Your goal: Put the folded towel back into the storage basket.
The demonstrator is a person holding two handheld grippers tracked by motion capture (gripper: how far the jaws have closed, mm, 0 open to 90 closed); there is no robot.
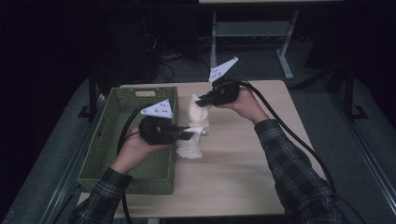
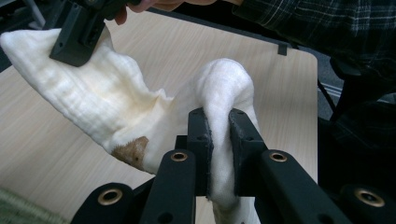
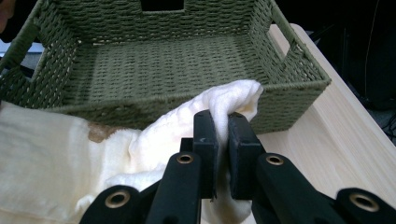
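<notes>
While each gripper — left gripper (image 2: 218,122), right gripper (image 3: 222,125) — pinches the white cloth (image 1: 194,130), no writing shows.

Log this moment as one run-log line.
left gripper: shut on cloth | right gripper: shut on cloth | cloth: lifted between both | basket: empty
</notes>
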